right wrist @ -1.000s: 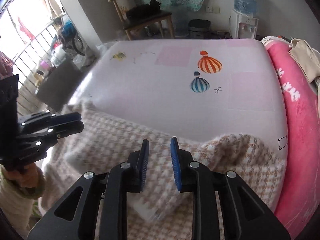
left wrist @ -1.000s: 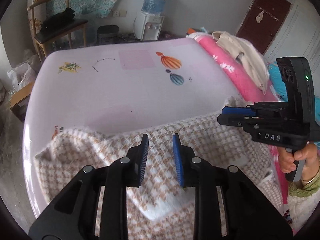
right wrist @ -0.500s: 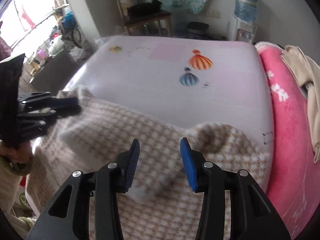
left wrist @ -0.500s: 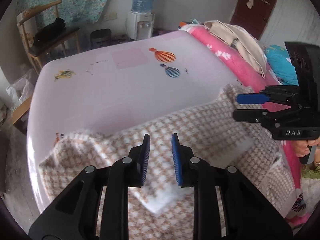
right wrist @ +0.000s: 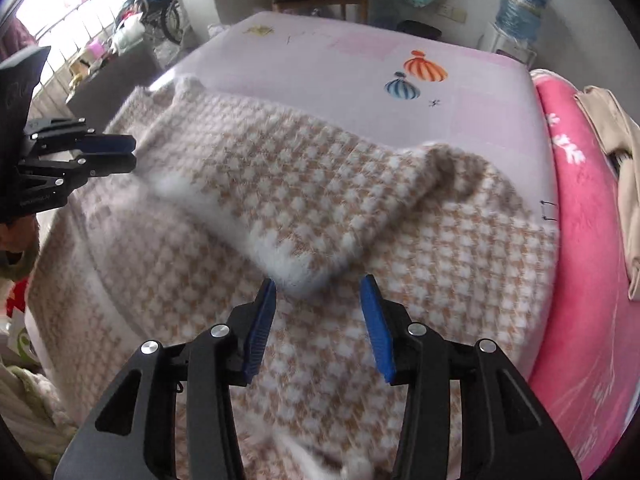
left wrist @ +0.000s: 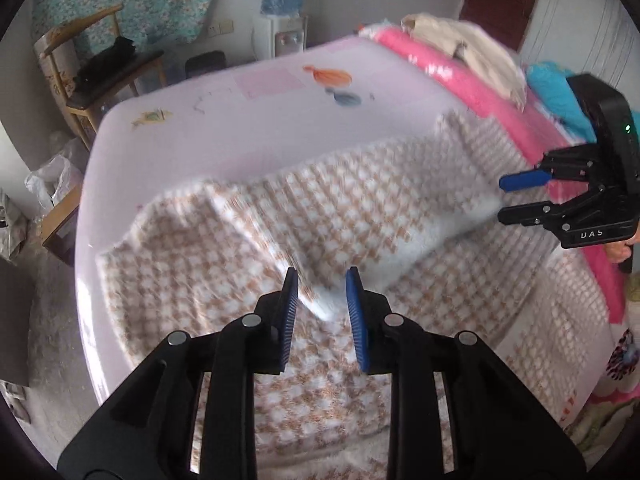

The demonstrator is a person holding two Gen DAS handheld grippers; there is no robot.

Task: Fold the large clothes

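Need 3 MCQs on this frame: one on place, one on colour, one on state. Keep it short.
1. Where does the checked garment lie?
A. on the wooden chair
B. on the bed sheet
C. on the floor

2. Colour of the quilt beside the garment?
A. pink
B. green
C. black

3. State of the right gripper?
A. shut on the cuff
B. out of view
C. open, nothing gripped

Key: B, the garment is spread over the balloon-print sheet; A, the quilt on the sheet's edge is pink; C, its fingers stand apart with the folded sleeve's end loose ahead of them.

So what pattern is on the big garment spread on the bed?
The garment has a tan-and-white houndstooth check with a fuzzy white edge, clearest in the right wrist view.
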